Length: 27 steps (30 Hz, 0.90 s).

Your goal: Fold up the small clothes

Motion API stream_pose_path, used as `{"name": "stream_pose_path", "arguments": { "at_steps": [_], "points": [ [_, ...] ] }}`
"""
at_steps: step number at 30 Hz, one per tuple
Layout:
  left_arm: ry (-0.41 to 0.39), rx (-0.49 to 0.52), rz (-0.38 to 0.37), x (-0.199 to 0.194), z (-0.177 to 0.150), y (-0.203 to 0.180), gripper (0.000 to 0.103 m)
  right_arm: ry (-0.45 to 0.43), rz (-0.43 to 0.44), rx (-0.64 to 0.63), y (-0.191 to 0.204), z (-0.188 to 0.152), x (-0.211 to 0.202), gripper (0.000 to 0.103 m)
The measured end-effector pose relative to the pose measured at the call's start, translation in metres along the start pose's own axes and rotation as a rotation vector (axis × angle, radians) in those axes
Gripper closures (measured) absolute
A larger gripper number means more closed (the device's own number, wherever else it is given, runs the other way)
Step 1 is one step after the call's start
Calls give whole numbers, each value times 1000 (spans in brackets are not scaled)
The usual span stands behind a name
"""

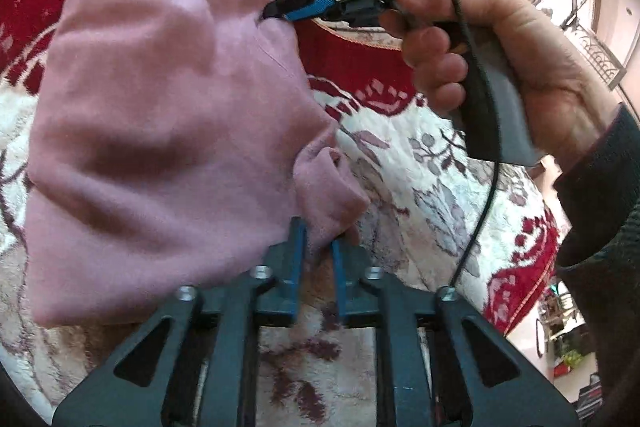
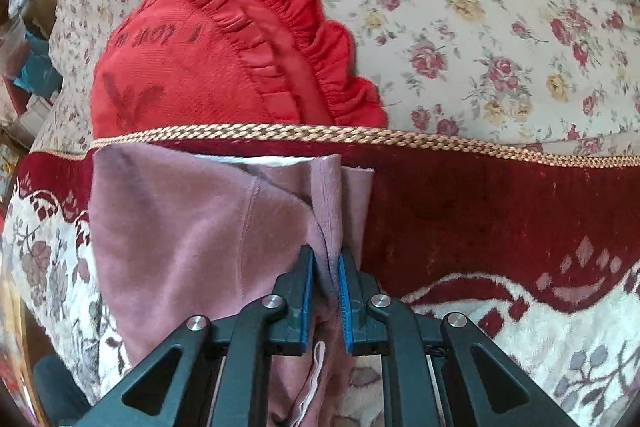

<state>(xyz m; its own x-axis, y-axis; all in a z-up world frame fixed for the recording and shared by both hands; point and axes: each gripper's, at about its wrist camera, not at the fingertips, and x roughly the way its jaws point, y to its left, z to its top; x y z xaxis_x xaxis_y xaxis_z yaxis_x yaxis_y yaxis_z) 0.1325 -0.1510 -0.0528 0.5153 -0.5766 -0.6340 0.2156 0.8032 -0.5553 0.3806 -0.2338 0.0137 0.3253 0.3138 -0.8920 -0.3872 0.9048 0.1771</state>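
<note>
one pink garment point(image 1: 152, 115), spread over one red-and-cream floral blanket point(image 1: 432, 187) on a bed. in my left wrist view the garment fills the 9 to 11 o'clock part of the frame, with a bunched corner reaching down to 6 o'clock. my left tongs point(image 1: 318, 251) sit at 6 o'clock; their two blue pads stand a little apart, with that bunched corner between them, and i cannot tell whether they press on it. my right tongs point(image 1: 276, 11) appear at 12 o'clock in the same view, closed on the garment's upper edge, carried by one hand point(image 1: 512, 67) in a dark sleeve point(image 1: 600, 211) at 3 o'clock.

in my right wrist view the right tongs point(image 2: 326, 267) sit at 6 o'clock, two blue pads clamped on a vertical fold of the garment point(image 2: 180, 219), which lies from 8 to 6 o'clock. one white edge strip shows at the garment's top. one red ruffled cushion point(image 2: 208, 67) lies at 11 o'clock, beyond one gold braided cord point(image 2: 440, 139) running across the frame. one rose-print cover point(image 2: 480, 7) fills 12 to 3 o'clock.
</note>
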Motion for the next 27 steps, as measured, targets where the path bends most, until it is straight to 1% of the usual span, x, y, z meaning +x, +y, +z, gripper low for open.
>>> {"name": "stream_pose_path", "arguments": {
  "at_steps": [2, 3, 4, 6, 7, 8, 9, 10, 11, 12, 13, 14, 15, 16, 18, 19, 20, 21, 22, 23, 24, 25, 26, 27],
  "points": [
    [23, 6, -36, -2, -2, -7, 64, -37, 3, 18, -4, -2, -4, 94],
    [36, 13, -61, -4, -5, -11, 62, -70, -10, 37, -7, -6, -9, 94],
    [59, 27, -108, -10, -8, -17, 61, -108, -34, 52, -10, -8, -17, 94],
    [85, 75, -162, -22, -13, -27, 61, -162, -98, 79, -15, -12, -32, 94],
    [81, 100, -179, -31, -16, -28, 61, -188, -112, 90, -17, -17, -43, 93],
    [75, 118, -182, -39, -17, -31, 61, -200, -96, 96, -16, -22, -52, 93],
    [64, 133, -162, -50, -17, -28, 61, -199, -42, 84, -11, -33, -62, 93],
    [50, 137, -127, -62, -16, -19, 61, -199, -8, 63, -7, -42, -69, 94],
    [36, 136, -89, -71, -12, -10, 61, -203, 17, 38, -2, -51, -76, 94],
    [22, 132, -35, -79, -7, 0, 61, -216, 60, -1, 7, -68, -85, 94],
    [4, 125, 37, -87, 2, 10, 61, -222, 88, -26, 15, -78, -88, 94],
    [-16, 115, 79, -94, 13, 17, 61, -232, 107, -48, 25, -90, -90, 94],
    [-34, 108, 103, -99, 22, 21, 61, -250, 123, -65, 36, -101, -92, 94],
    [-66, 104, 136, -105, 38, 26, 61, -258, 129, -71, 39, -106, -92, 94],
    [-103, 103, 183, -112, 67, 32, 61, -272, 120, -30, 46, -113, -84, 94],
    [-106, 90, 197, -110, 83, 34, 61, -279, 120, -10, 47, -113, -80, 94],
    [-105, 56, 204, -105, 97, 38, 61, -291, 111, 7, 49, -114, -75, 94],
    [-110, 37, 195, -102, 106, 45, 61, -312, 75, 34, 52, -114, -68, 93],
    [-108, 29, 165, -96, 120, 52, 61, -315, 54, 55, 53, -114, -62, 94],
    [-93, 44, 169, -83, 133, 53, 61, -320, 52, 81, 51, -113, -55, 94],
    [-90, 69, 204, -72, 143, 56, 61, -331, 72, 114, 48, -113, -45, 93],
    [-92, 92, 237, -58, 154, 58, 61, -323, 73, 128, 46, -115, -37, 93],
    [-93, 99, 255, -50, 163, 60, 61, -300, 34, 127, 45, -116, -28, 94],
    [-91, 104, 271, -41, 177, 69, 61, -278, -7, 97, 45, -117, -18, 94]
  ]
}}
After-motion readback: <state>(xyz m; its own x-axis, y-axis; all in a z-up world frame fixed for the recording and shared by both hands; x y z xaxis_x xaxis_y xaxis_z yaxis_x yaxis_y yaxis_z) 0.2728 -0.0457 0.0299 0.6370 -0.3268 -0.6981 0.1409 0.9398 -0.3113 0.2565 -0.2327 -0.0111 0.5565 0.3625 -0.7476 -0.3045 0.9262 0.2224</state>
